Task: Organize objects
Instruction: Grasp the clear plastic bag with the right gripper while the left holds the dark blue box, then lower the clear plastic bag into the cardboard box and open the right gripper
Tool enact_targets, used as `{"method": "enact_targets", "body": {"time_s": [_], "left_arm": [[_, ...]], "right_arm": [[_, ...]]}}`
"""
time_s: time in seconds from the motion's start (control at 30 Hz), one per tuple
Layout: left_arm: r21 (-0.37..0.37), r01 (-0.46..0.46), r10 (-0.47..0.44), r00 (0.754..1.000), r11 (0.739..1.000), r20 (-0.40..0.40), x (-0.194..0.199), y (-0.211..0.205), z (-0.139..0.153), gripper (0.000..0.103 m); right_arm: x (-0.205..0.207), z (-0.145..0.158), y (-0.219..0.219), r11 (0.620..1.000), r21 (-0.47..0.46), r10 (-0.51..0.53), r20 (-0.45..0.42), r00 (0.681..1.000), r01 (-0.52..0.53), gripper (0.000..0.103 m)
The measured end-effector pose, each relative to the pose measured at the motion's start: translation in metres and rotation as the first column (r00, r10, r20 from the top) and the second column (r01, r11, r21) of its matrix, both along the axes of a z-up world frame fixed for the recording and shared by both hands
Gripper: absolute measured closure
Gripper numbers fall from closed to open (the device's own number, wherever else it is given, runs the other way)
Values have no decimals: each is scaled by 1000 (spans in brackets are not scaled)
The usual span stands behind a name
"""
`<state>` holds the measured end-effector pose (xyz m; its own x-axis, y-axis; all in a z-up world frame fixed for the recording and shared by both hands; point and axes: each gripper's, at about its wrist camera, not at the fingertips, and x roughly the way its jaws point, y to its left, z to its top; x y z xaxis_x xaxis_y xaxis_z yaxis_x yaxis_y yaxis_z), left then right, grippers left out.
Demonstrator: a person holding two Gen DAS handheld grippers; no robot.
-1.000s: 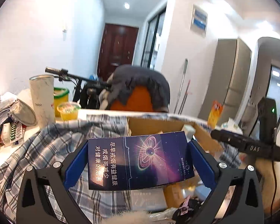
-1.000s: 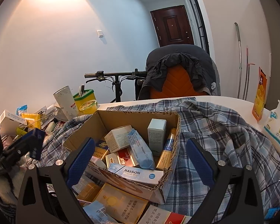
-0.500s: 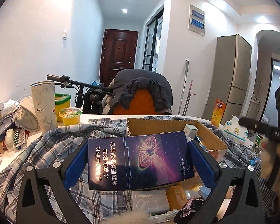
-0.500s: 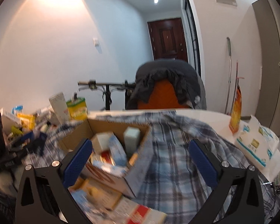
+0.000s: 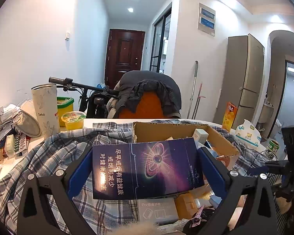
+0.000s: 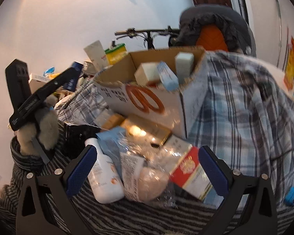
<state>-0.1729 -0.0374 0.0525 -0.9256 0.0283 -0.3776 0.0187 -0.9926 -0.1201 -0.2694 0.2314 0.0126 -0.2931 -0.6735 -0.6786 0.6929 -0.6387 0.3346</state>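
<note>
With my left gripper (image 5: pixel 146 166) clamped on the dark blue carton (image 5: pixel 147 165) just short of the cardboard box (image 5: pixel 221 139) ahead, I judge placement next, while my right gripper (image 6: pixel 147 168) hangs open over loose packets.

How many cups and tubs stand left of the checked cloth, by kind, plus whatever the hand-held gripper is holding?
Tall white tumbler: 1
Green-rimmed tub: 1
Yellow jelly cup: 1
Dark blue carton, clamped in the left hand-held gripper: 1
Total: 4
</note>
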Motion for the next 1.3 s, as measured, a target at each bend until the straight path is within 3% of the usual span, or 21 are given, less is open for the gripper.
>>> {"method": "enact_targets", "body": {"time_s": [0.13, 0.17, 0.2, 0.23, 0.3, 0.5, 0.73, 0.93, 1.17, 1.3], "left_arm": [[-10, 2, -2, 1000, 1000, 8, -1, 2, -1, 1], [-11, 4, -4, 1000, 1000, 9, -2, 2, -1, 1], [-13, 4, -4, 1000, 1000, 9, -2, 2, -1, 1], [-12, 3, -3, 1000, 1000, 7, -2, 2, -1, 1], [-10, 1, -1, 1000, 1000, 4, -2, 2, -1, 1], [4, -13, 13, 1000, 1000, -2, -1, -2, 0, 1], [31, -48, 48, 999, 998, -16, 1, -12, 2, 1], [81, -82, 86, 995, 993, -48, 6, -25, 6, 1], [91, -91, 95, 994, 992, -49, 6, -29, 7, 1], [81, -89, 93, 995, 993, -48, 7, -28, 7, 1]], "right_arm": [[-3, -9, -3, 999, 45, -4, 3, 1000, 3, 0], [-1, -12, -8, 998, 64, 11, -5, 1000, -10, 7], [3, -15, -11, 996, 87, 30, -25, 999, -28, 29], [6, -16, -14, 994, 103, 49, -41, 998, -45, 42], [7, -14, -16, 993, 100, 64, -70, 996, -56, 50], [10, 14, 12, 997, -68, 9, -178, 984, -22, 51], [8, 36, 34, 978, -200, -101, -231, 968, 54, 51], [5, 53, 31, 967, -237, -164, -280, 946, 98, 51], [2, 113, 20, 920, -378, -222, -276, 935, 107, 51], [-16, 132, -3, 917, -381, -252, -314, 915, 121, 51]]}}
